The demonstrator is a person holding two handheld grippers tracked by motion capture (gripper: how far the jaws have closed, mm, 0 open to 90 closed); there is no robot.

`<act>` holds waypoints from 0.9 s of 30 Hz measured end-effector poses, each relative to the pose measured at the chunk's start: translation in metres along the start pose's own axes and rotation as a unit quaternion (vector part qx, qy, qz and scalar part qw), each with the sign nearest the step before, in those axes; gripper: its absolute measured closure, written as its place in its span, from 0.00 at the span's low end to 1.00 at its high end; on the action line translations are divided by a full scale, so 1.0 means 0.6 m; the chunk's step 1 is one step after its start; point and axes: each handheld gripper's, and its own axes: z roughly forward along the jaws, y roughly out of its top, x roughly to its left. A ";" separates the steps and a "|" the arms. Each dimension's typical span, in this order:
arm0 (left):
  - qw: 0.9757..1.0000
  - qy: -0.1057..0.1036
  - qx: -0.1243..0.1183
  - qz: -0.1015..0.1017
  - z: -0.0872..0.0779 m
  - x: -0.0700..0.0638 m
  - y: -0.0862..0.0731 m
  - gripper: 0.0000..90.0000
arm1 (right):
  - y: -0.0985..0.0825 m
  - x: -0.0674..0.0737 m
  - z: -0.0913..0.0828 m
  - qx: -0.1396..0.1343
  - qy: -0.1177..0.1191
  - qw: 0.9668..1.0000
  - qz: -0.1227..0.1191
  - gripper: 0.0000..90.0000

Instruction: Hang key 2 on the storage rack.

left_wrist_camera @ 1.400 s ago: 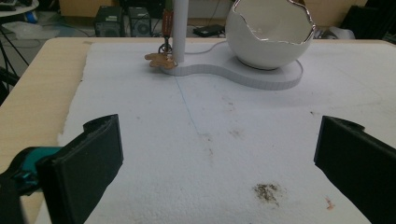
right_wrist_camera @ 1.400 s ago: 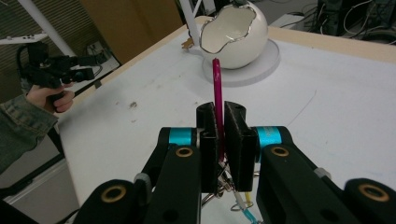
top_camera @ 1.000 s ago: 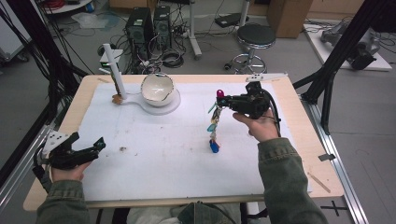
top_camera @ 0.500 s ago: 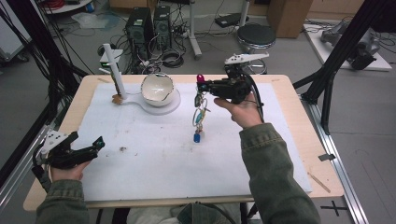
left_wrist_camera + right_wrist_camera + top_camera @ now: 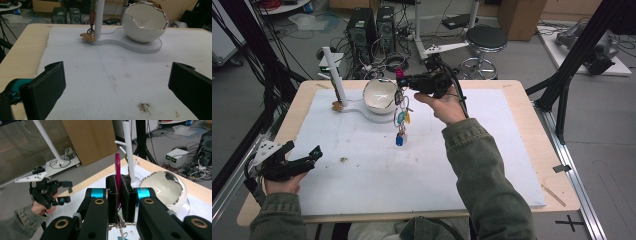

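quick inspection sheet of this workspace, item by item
surface: white foam mat on a wooden table, a few brown stains
job's things: key bunch on a pink ring, hanging beside the white egg-shaped bowl; white peg stand with a brown tag at its foot
clutter: nothing seen
grippers: right gripper shut on the ring; left gripper open, low at the mat's near corner
cables: one trails from the right gripper
surroundings: stool, computer towers, floor wiring
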 end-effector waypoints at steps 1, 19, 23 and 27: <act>1.000 0.000 -0.001 -0.002 0.000 0.000 0.000 0.02 | 0.002 0.000 0.003 0.001 0.000 1.000 0.003 0.95; 1.000 -0.002 -0.003 -0.004 0.001 0.002 0.000 0.02 | 0.042 0.007 0.052 0.009 0.011 1.000 0.001 0.94; 1.000 -0.001 -0.004 -0.003 -0.001 0.002 0.001 0.02 | 0.055 0.012 0.060 0.012 0.014 1.000 -0.008 0.95; 1.000 0.000 -0.004 -0.003 0.000 0.003 0.001 0.02 | 0.068 0.018 0.070 0.016 0.016 1.000 -0.011 0.94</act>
